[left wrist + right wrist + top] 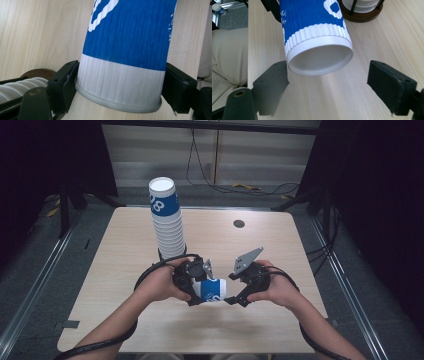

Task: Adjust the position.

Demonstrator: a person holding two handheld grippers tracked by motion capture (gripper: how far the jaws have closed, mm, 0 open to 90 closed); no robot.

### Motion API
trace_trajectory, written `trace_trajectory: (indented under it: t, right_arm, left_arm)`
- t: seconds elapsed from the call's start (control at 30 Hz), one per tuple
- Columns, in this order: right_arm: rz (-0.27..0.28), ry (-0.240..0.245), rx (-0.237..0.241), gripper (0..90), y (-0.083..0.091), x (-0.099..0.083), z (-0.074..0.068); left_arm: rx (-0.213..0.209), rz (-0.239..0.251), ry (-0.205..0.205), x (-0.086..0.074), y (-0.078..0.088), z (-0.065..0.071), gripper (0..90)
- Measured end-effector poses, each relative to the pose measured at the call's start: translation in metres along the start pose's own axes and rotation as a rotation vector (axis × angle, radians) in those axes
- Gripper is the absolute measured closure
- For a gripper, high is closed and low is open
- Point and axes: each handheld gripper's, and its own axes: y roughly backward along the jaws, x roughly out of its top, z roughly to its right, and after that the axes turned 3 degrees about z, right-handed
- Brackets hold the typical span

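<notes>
High view: one cup (213, 291), two claws.

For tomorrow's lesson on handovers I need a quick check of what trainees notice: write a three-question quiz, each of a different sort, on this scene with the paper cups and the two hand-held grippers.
1. True or false: the left hand-held gripper is clamped on the rim end of the blue and white cup.
2. Multiple choice: the jaws of the right hand-held gripper stand
A. shut on the cup's base
B. open on either side of the cup's base, not pressing on it
C. shut on the table
3. In a few words: what stands on the table beyond the hands, and how?

Key
1. True.
2. B.
3. A tall stack of cups, upside down in a dark holder.
</notes>
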Motion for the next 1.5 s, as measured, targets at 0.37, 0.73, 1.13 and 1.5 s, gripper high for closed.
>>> trace_trajectory:
  t: [0.37, 0.73, 1.13, 1.5]
  right_arm:
    - [-0.035, 0.006, 0.011, 17.0, -0.002, 0.003, -0.001]
    - [-0.063, 0.015, 0.022, 18.3, -0.007, 0.006, -0.003]
    - [-0.07, 0.026, 0.034, 20.1, -0.011, 0.007, -0.002]
    - [-0.08, 0.026, 0.038, 20.6, -0.012, 0.008, -0.003]
  left_arm:
    - [0.0, -0.005, 0.006, 0.002, 0.0, -0.001, 22.4]
    - [0.002, -0.027, -0.002, 0.006, -0.001, 0.001, 22.4]
    - [0.001, -0.055, -0.021, 0.009, -0.002, 0.001, 22.4]
    - [0.002, -0.063, -0.029, 0.013, -0.002, 0.001, 22.3]
